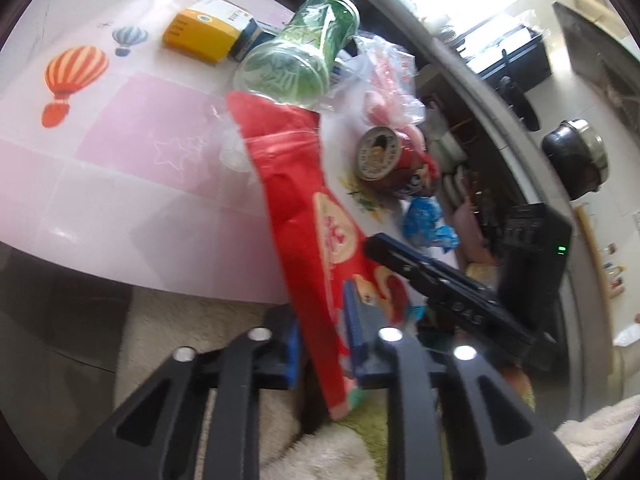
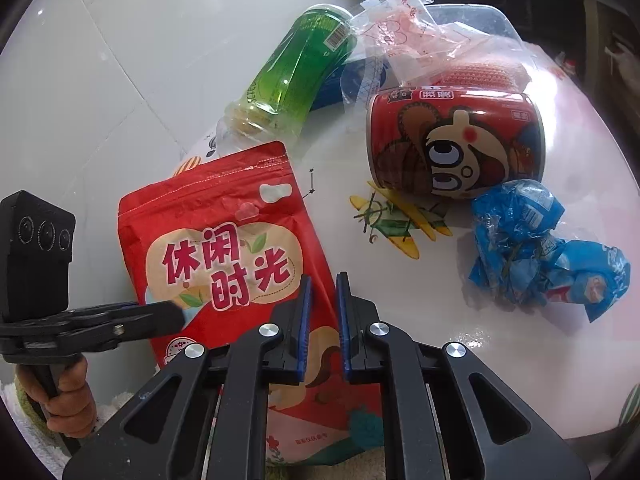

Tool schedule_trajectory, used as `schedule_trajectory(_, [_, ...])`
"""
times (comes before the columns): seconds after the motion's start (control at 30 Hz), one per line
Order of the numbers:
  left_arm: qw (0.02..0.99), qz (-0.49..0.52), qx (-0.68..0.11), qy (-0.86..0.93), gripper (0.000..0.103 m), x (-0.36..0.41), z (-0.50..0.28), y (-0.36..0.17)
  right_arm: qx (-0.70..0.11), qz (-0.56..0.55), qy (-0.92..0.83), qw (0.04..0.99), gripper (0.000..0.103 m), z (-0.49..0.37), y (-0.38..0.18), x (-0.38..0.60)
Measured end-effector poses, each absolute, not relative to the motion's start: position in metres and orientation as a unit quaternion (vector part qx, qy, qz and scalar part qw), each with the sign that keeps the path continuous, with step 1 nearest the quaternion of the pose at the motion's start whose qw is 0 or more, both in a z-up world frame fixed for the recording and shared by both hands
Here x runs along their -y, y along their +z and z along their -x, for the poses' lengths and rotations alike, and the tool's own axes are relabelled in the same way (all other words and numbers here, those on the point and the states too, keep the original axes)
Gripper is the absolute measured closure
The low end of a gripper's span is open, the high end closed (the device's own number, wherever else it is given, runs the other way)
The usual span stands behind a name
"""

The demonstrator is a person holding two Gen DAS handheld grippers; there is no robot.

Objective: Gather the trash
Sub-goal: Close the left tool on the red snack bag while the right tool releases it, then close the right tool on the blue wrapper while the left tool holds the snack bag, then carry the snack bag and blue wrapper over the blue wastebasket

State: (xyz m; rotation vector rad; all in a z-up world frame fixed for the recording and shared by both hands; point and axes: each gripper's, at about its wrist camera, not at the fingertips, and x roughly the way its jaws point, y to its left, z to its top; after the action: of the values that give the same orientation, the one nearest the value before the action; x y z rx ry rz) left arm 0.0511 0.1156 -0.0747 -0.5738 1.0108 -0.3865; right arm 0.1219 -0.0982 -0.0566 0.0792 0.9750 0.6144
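- A red foil snack pouch [image 2: 224, 248] with white and dark-red lettering is held up over the near edge of a round white table [image 2: 500, 344], its lower end hanging past the rim.
- The left gripper [image 1: 320, 320] has its blue-padded jaws closed on the pouch, seen edge-on between them.
- The right gripper [image 2: 323, 312] has its jaws nearly together around the pouch's right edge; whether the pads press on it cannot be told.
- A hand [image 2: 66, 396] grips the left tool's handle at lower left of the right wrist view.
- Behind the pouch, a clear green plastic bottle [image 2: 298, 68] lies on its side, uncapped.
- Beside it lie a red cartoon-printed can [image 2: 456, 144], a crumpled blue wrapper [image 2: 532, 240] and clear plastic wrappers [image 2: 404, 28].
- A yellow cardboard box [image 1: 204, 32] sits farther back, near balloon prints [image 1: 72, 76].
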Motion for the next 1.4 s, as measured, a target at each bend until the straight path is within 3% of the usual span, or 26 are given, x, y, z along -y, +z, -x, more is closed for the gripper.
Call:
schedule_trajectory(0.1, [0.822,0.261,-0.475,-0.175,0.091,-0.116,-0.057,-0.074,-0.448,-0.048,0.296,0.842,0.088,-0.112,-0.043,0.114])
schedule_trajectory(0.17, [0.830,0.235,-0.480,-0.162,0.092,-0.112,-0.061,-0.072,-0.435,-0.050,0.290,0.851,0.080,-0.108,-0.032,0.127])
schedule_trajectory(0.23, [0.837,0.206,-0.485,-0.148,0.092,-0.107,-0.065,-0.070,-0.416,-0.053,0.271,0.866,0.061,-0.103,-0.019,0.145])
schedule_trajectory(0.33, [0.843,0.179,-0.488,-0.141,0.092,-0.103,-0.067,-0.069,-0.390,-0.060,0.228,0.890,0.047,-0.103,-0.004,0.173])
schedule_trajectory(0.4, [0.845,0.169,-0.488,-0.141,0.092,-0.100,-0.069,-0.067,-0.384,-0.058,0.190,0.902,0.032,-0.107,-0.002,0.187])
schedule_trajectory(0.6, [0.842,0.165,-0.492,-0.145,0.092,-0.102,-0.068,-0.068,-0.415,-0.047,0.156,0.895,0.026,-0.130,-0.021,0.196])
schedule_trajectory(0.9, [0.829,0.200,-0.499,-0.155,0.093,-0.115,-0.070,-0.074,-0.433,-0.024,0.149,0.889,0.029,-0.143,-0.044,0.180])
schedule_trajectory(1.23, [0.819,0.229,-0.500,-0.166,0.094,-0.124,-0.067,-0.080,-0.455,-0.030,0.149,0.878,0.072,-0.140,-0.052,0.178])
schedule_trajectory(1.4, [0.819,0.234,-0.495,-0.171,0.094,-0.127,-0.062,-0.078,-0.455,-0.047,0.153,0.876,0.077,-0.137,-0.050,0.184])
